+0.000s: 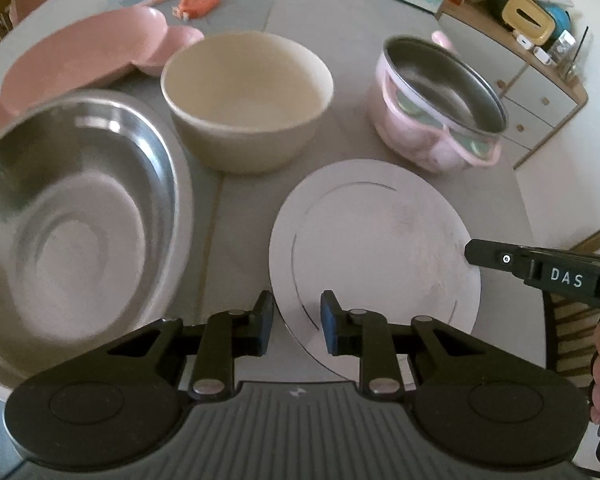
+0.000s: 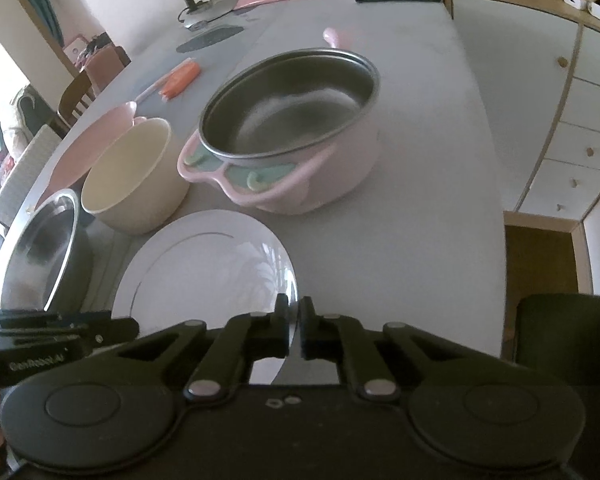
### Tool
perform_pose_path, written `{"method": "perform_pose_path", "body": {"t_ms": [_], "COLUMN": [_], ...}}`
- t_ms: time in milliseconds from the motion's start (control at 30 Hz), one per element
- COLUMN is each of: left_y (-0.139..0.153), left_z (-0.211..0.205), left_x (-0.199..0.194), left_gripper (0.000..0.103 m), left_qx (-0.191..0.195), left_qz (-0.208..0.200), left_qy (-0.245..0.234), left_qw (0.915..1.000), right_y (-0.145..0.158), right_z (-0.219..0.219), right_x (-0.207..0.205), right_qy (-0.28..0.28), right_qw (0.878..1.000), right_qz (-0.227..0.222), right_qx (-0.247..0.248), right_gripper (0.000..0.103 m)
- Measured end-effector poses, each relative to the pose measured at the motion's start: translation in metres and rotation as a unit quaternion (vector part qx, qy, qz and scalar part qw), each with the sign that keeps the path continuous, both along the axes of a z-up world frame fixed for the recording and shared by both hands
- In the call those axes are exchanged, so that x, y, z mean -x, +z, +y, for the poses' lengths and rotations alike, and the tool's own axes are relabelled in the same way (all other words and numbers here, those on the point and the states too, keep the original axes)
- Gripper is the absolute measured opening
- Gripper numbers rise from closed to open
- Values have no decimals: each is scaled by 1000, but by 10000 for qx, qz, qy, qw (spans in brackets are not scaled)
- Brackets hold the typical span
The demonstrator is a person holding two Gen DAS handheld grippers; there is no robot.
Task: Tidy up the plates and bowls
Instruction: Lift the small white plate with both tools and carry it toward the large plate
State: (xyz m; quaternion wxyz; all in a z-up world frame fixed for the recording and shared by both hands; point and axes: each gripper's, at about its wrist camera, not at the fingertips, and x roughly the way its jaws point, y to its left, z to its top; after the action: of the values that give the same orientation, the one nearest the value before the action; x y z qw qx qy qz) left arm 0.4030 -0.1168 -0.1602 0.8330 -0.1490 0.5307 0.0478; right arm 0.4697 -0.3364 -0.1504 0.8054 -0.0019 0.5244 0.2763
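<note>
White plate (image 2: 204, 264) is lying on the desk (image 2: 400, 216); right hand-held gripper (image 2: 294, 326) is clamping its 4 o'clock rim, left hand-held gripper (image 1: 296, 322) is straddling its 7 o'clock rim, unclenched.

A: The left hand-held gripper (image 1: 296, 322) is matte black, with blue pads (image 1: 329, 322), silver pivot pins and a ribbed grey housing.

B: The right hand-held gripper (image 2: 294, 328) is black too, dark pads; white "DAS" lettering marks its side.
</note>
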Motion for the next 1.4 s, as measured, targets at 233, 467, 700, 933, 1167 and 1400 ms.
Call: {"method": "perform_pose_path", "body": {"t_ms": [233, 467, 700, 933, 1167, 1400], "left_y": [-1, -1, 0, 0, 1, 7], "left_z": [-2, -1, 0, -3, -8, -4], "left_x": [-3, -11, -9, 2, 32, 68], "left_gripper": [25, 24, 21, 18, 16, 15], "left_qx": [-7, -24, -64, -9, 96, 188], "left_qz": [-7, 19, 41, 40, 27, 28], "left_qy": [-117, -82, -66, -109, -305, -384], "left_qw": [9999, 10000, 9999, 9999, 9995, 9991], "right_y": [-3, -8, -8, -7, -4, 2], "right_z": [-9, 1, 10, 2, -12, -16], "right_x": [-1, -8, 0, 16, 47, 86], "right_qy": [12, -65, -40, -130, -365, -509], "right_qw": [9996, 9998, 10000, 9998, 9989, 9978], "right_qz": [117, 163, 44, 121, 283, 404], "right_qx": [-239, -124, 10, 73, -16, -148], "right_gripper": [4, 19, 14, 12, 11, 9]}}
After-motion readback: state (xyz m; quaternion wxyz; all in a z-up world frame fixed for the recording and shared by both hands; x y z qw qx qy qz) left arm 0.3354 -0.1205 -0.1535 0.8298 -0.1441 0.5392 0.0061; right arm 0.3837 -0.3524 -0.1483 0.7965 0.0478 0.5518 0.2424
